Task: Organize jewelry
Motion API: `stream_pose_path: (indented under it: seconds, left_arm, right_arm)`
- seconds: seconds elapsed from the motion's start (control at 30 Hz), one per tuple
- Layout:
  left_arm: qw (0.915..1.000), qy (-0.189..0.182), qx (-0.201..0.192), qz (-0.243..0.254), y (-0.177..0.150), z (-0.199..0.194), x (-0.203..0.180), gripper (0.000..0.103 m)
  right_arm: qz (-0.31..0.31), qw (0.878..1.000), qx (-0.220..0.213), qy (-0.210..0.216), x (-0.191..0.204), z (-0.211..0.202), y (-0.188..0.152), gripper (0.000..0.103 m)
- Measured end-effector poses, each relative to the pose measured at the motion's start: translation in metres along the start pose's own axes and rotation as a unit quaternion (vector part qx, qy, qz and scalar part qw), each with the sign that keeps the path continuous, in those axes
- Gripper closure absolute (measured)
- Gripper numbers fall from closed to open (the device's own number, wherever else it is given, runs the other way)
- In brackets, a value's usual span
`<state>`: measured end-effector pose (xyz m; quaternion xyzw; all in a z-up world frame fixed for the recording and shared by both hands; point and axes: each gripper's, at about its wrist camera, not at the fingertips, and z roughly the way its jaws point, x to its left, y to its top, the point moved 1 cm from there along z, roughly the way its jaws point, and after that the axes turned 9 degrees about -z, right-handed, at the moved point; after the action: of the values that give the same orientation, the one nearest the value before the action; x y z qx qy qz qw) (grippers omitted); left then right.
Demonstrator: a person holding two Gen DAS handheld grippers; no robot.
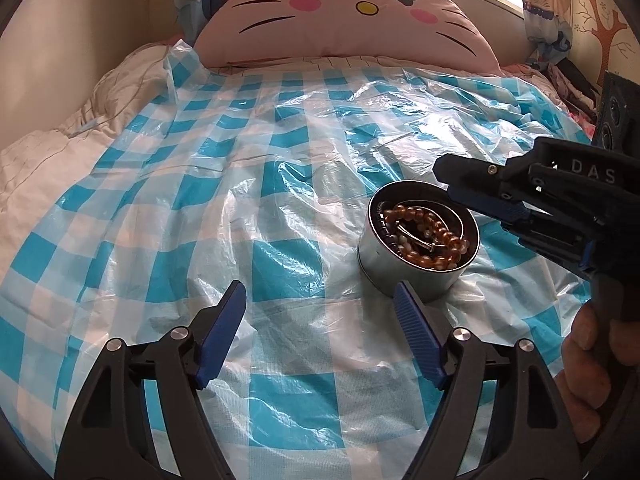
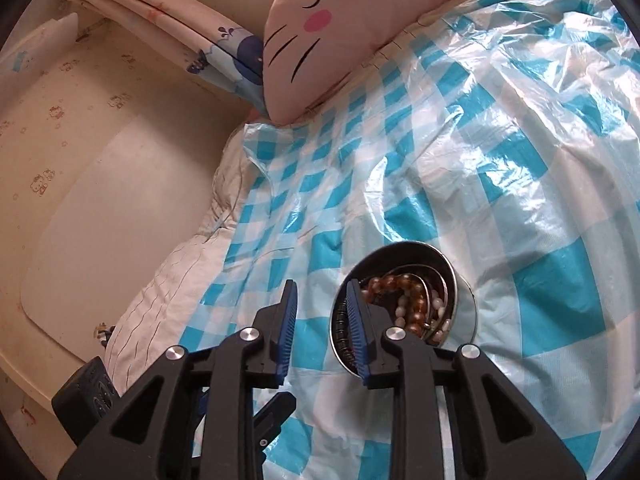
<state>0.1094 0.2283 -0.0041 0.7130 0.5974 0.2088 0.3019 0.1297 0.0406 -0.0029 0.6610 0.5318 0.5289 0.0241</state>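
A round metal tin (image 1: pixel 384 268) stands on the blue checked plastic sheet (image 1: pixel 224 216) on the bed. It holds brown beaded bracelets (image 1: pixel 436 236), pale pearl beads and metal bangles. My left gripper (image 1: pixel 320 292) is open and empty, just in front of the tin and to its left. My right gripper (image 1: pixel 444 180) hovers above the tin's far right rim. In the right wrist view the right gripper (image 2: pixel 322 284) is open and empty, with one finger over the edge of the tin (image 2: pixel 464 300) and the beads (image 2: pixel 416 300) beside it.
A pink cat-face pillow (image 1: pixel 344 20) leans at the head of the bed. A white quilt (image 1: pixel 48 168) lies along the left side by the wall. Curtains (image 1: pixel 548 12) and a window are at the back right. The sheet is crinkled and glossy.
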Motion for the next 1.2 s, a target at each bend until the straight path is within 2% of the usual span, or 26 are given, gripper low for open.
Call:
stream_pose_path:
  seconds: [0.13, 0.2, 0.27, 0.3, 0.33, 0.37, 0.47, 0.53, 0.67, 0.77, 1.07, 1.2]
  left_arm:
    - [1.0, 0.004, 0.001, 0.005, -0.002, 0.0, -0.001, 0.03]
    - [0.9999, 0.005, -0.001, 0.013, -0.006, -0.004, -0.002, 0.03]
    - [0.9998, 0.008, -0.007, 0.019, -0.011, -0.015, -0.003, 0.03]
    - [0.9997, 0.007, -0.014, 0.019, -0.014, -0.022, -0.002, 0.029]
    - [0.9997, 0.006, -0.021, 0.015, -0.017, -0.031, -0.001, 0.024]
    - [0.9996, 0.007, -0.026, 0.011, -0.021, -0.038, 0.0, 0.019]
    - [0.9991, 0.008, -0.042, 0.007, -0.035, -0.064, 0.002, 0.013]
    - [0.9986, 0.008, -0.052, 0.009, -0.043, -0.08, 0.002, 0.01]
    - [0.9982, -0.003, -0.058, 0.013, -0.059, -0.105, 0.002, 0.008]
    - [0.9976, -0.012, -0.066, 0.018, -0.071, -0.122, 0.002, 0.008]
    - [0.9963, -0.032, -0.073, 0.031, -0.086, -0.139, -0.006, 0.008]
    - [0.9962, -0.041, -0.071, 0.027, -0.087, -0.14, -0.005, 0.008]
  right_arm:
    - [-0.009, 1.0, -0.025, -0.014, 0.003, -0.025, -0.015, 0.076]
    - [-0.031, 0.998, -0.031, -0.041, 0.012, -0.044, -0.026, 0.073]
    - [-0.07, 0.994, -0.03, -0.079, 0.026, -0.064, -0.041, 0.064]
    - [-0.091, 0.99, -0.026, -0.104, 0.034, -0.073, -0.049, 0.051]
    - [-0.11, 0.985, -0.023, -0.13, 0.041, -0.082, -0.058, 0.037]
    - [-0.13, 0.979, -0.021, -0.156, 0.047, -0.09, -0.067, 0.033]
    - [-0.174, 0.961, -0.007, -0.213, 0.057, -0.111, -0.095, 0.021]
    - [-0.175, 0.955, -0.004, -0.237, 0.058, -0.126, -0.106, 0.013]
    - [-0.191, 0.941, -0.027, -0.28, 0.066, -0.152, -0.119, 0.008]
    - [-0.181, 0.94, -0.028, -0.288, 0.065, -0.162, -0.127, 0.007]
    - [-0.207, 0.921, -0.065, -0.325, 0.082, -0.175, -0.138, 0.007]
    - [-0.202, 0.922, -0.061, -0.325, 0.081, -0.175, -0.138, 0.007]
